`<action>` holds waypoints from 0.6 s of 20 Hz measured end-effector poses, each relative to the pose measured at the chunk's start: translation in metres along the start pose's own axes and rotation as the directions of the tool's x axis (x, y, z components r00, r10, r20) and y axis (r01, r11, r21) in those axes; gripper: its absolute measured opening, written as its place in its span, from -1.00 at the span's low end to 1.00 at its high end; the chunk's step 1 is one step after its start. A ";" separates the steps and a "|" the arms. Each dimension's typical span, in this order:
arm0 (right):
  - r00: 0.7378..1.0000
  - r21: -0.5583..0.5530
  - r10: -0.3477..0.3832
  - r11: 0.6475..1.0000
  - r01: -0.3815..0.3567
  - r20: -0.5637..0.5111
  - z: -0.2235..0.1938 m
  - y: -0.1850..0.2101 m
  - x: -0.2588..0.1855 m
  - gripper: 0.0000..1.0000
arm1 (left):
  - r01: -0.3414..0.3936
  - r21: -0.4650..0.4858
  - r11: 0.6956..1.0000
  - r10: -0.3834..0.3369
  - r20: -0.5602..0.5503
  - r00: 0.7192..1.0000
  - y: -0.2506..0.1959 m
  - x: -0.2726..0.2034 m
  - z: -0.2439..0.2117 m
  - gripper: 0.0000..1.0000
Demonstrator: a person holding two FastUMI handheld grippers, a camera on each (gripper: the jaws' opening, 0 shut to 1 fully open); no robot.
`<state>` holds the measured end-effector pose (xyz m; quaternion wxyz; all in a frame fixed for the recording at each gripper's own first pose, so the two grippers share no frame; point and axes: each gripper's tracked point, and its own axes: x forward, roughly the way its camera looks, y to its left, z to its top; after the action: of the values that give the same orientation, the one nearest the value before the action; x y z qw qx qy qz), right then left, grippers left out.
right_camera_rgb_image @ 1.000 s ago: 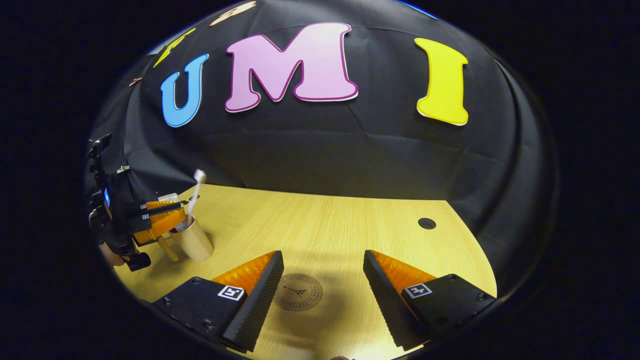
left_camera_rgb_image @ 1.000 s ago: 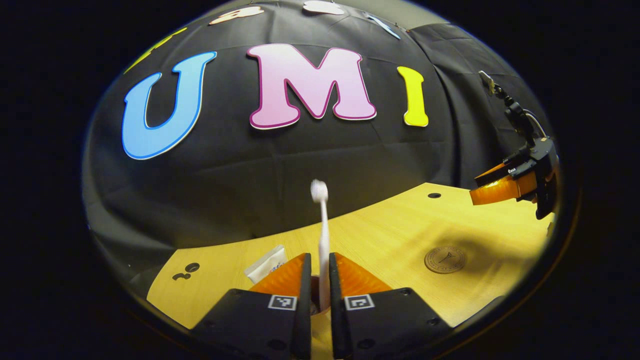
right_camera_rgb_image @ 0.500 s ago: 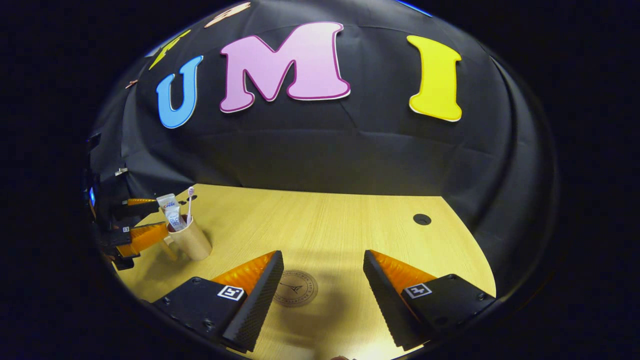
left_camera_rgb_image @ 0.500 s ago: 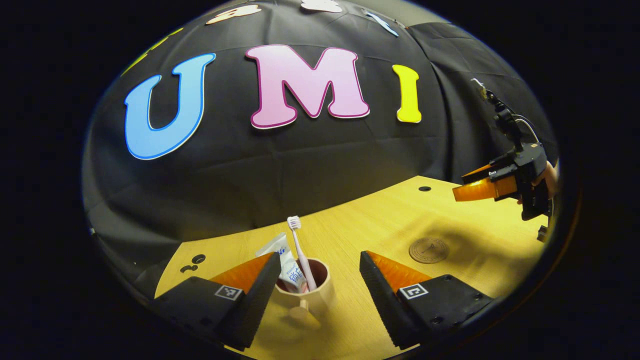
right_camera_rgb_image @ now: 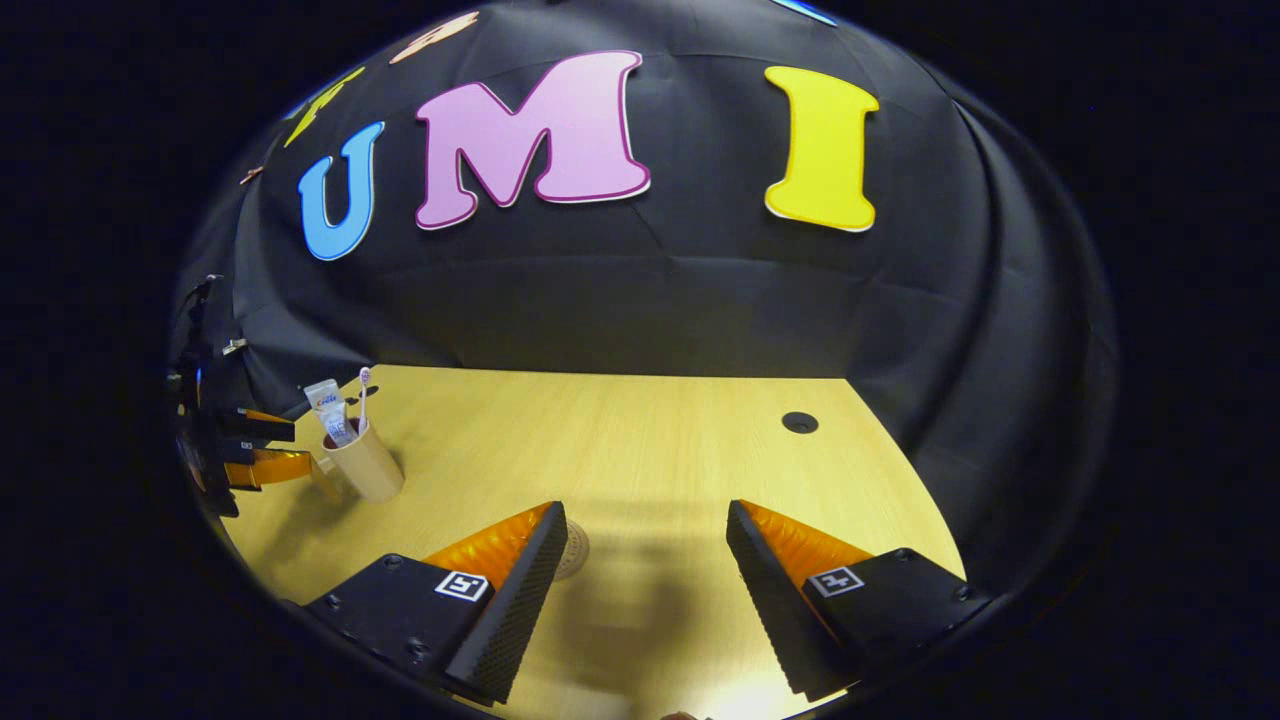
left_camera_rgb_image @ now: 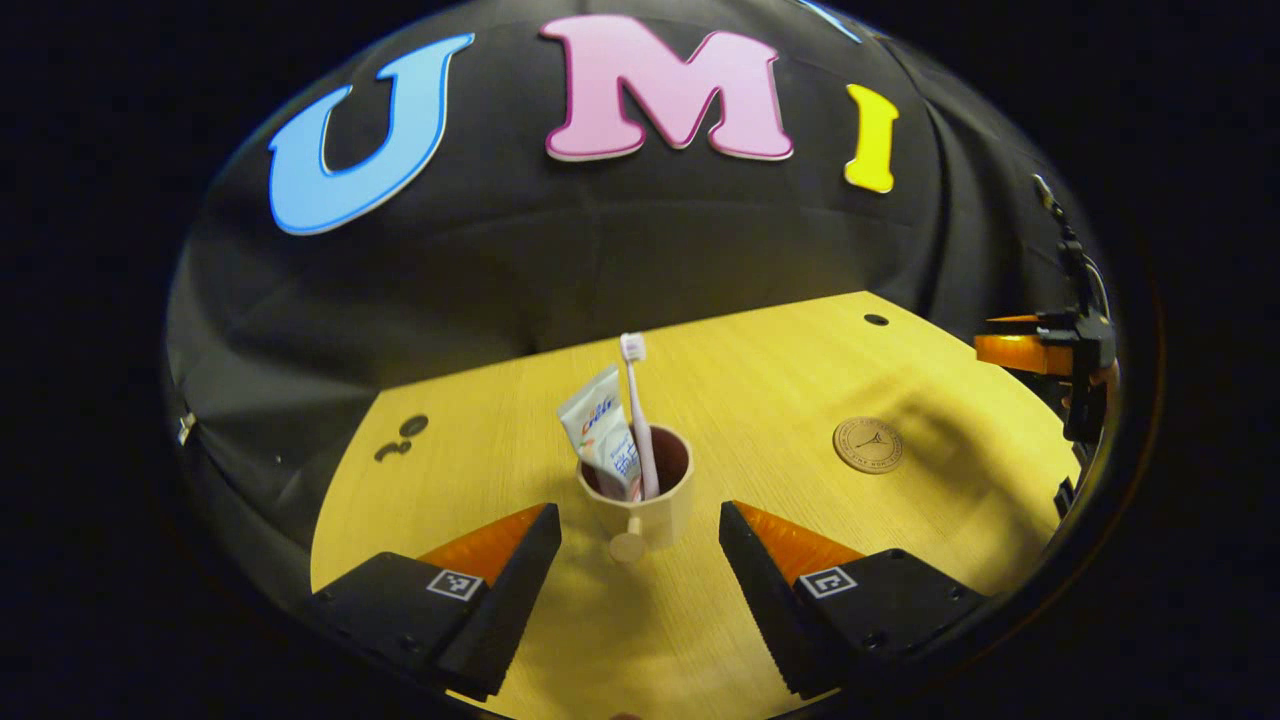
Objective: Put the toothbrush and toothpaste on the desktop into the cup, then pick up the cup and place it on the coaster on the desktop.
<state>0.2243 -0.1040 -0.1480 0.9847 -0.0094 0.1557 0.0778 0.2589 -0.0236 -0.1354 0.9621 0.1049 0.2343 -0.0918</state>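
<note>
Cup: your cup [left_camera_rgb_image: 640, 505] stands upright on the table [left_camera_rgb_image: 760, 400], just ahead of your left fingers and centred on the gap between them; neither finger touches it. Its handle knob points back toward you. In the right gripper view the cup [right_camera_rgb_image: 364, 463] sits far off to the left of your right fingers, well apart from them.

Toothbrush: the toothbrush [left_camera_rgb_image: 636, 410] stands in the cup, head up, leaning slightly left. From the right gripper view it [right_camera_rgb_image: 362, 397] rises above the rim.

Toothpaste: the toothpaste [left_camera_rgb_image: 602, 432] is in the cup too, just left of the brush, crimped end upward and tilted left; the right gripper view shows it [right_camera_rgb_image: 328, 411] beside the brush.

Coaster: the coaster [left_camera_rgb_image: 868, 444] lies flat on the table, ahead and to the right of your left fingers, well apart from the cup. In the right gripper view it [right_camera_rgb_image: 574, 549] peeks out just beside your right gripper's left finger, partly hidden by it.

Left gripper: your left gripper [left_camera_rgb_image: 638, 545] has its fingers spread wide and holds nothing. The right gripper view shows it [right_camera_rgb_image: 262, 447] just left of the cup, near the handle side.

Right gripper: your right gripper [right_camera_rgb_image: 645, 550] is also spread wide and empty, above bare table. In the left gripper view it [left_camera_rgb_image: 1030, 350] hangs at the far right edge, above the table, beyond the coaster.
</note>
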 end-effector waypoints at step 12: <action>0.978 0.144 -0.197 0.968 0.204 -0.063 -0.032 -0.106 -0.045 0.96 | 0.015 -0.063 0.998 -0.039 -0.408 0.912 0.014 0.041 -0.037 0.99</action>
<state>0.1891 -0.2171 -0.1651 0.9814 0.0468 0.1829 -0.0342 0.2814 -0.0060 -0.1845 0.8931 0.0904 0.4344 -0.0741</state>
